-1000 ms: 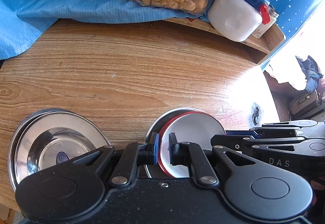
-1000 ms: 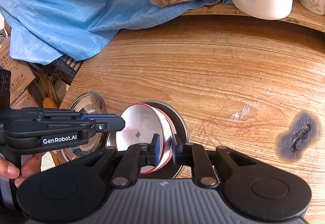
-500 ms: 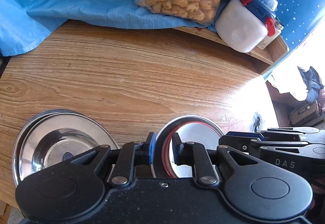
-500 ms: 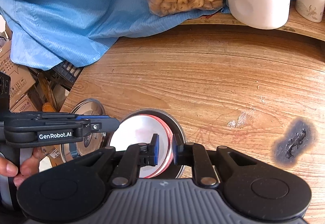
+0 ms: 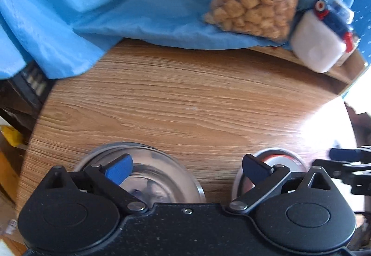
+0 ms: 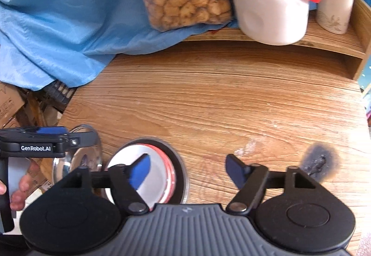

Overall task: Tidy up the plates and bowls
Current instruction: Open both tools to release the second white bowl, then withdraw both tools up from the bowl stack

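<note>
Both grippers stand with fingers spread wide, holding nothing. The white red-rimmed plate (image 6: pixel 148 174) sits nested in a round steel bowl (image 6: pixel 179 163) at lower centre-left of the right wrist view, under the left finger of the right gripper (image 6: pixel 186 170). In the left wrist view the left gripper (image 5: pixel 186 166) straddles bare wooden table (image 5: pixel 185 105): the stacked shiny steel plates (image 5: pixel 162 177) lie at lower left, the nested pair at lower right. The right gripper seems nearer the pair. Half a second ago both grippers pinched the red-rimmed plate's rim; now it is released.
</note>
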Demonstrator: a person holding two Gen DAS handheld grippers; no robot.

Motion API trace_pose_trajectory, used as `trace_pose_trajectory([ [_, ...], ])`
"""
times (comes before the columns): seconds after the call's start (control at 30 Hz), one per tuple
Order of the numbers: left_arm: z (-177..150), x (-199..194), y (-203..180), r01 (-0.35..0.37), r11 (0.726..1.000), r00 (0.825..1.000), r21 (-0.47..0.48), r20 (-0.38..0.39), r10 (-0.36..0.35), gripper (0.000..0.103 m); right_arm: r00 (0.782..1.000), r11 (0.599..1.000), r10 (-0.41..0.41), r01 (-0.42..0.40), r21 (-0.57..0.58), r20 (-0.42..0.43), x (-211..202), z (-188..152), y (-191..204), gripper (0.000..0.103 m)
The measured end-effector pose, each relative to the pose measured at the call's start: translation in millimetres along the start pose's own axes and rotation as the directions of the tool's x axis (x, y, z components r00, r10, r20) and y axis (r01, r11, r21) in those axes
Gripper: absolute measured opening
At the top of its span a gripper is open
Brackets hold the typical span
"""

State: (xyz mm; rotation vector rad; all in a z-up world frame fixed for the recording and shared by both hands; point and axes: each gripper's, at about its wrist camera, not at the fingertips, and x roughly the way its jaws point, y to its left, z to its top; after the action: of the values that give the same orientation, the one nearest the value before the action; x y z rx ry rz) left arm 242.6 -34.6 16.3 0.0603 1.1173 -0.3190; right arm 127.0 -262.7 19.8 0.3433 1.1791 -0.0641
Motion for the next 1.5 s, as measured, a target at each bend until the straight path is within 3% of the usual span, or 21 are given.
trace_pose_trajectory([
  [0.07, 0.6, 1.4, 2.1, -0.022, 0.999, 1.0, 0.025, -0.005, 0.023, 0.102, 1.0, 1.0, -0.03, 0.03, -0.004, -0.008, -0.4, -0.5, -3.5, 0.089],
  [0.33, -4.0, 4.3, -0.3, -0.039, 0.996, 0.999, 0.081, -0.014, 0.04, 0.102, 0.991, 0.994, -0.107, 0.104, -0.041, -0.078, 8.0, -8.0, -8.4, 0.095],
  [0.83, -4.9, 7.8, -0.3, -0.043, 0.998, 0.999, 0.054, -0.024, 0.044, 0.102, 0.964, 0.969, -0.191, 0.156, -0.192, -0.182, 25.5, -16.0, 7.6, 0.101],
  [1.0, -4.3, 5.5, -2.0, -0.029, 0.999, 0.999, 0.046, -0.015, 0.029, 0.102, 0.955, 0.95, -0.236, 0.187, -0.248, -0.182, 35.1, -16.0, 14.6, 0.102],
  [1.23, -2.3, 1.5, -7.6, -0.02, 0.998, 1.0, 0.057, -0.005, 0.02, 0.102, 0.954, 0.953, -0.229, 0.179, -0.245, -0.194, 42.9, -12.8, 11.1, 0.102],
  [1.5, -8.6, -4.0, -17.4, 0.063, 0.989, 0.998, 0.131, -0.01, -0.062, 0.102, 0.957, 0.957, -0.238, 0.201, -0.209, -0.168, 40.0, -11.4, -4.0, 0.102],
])
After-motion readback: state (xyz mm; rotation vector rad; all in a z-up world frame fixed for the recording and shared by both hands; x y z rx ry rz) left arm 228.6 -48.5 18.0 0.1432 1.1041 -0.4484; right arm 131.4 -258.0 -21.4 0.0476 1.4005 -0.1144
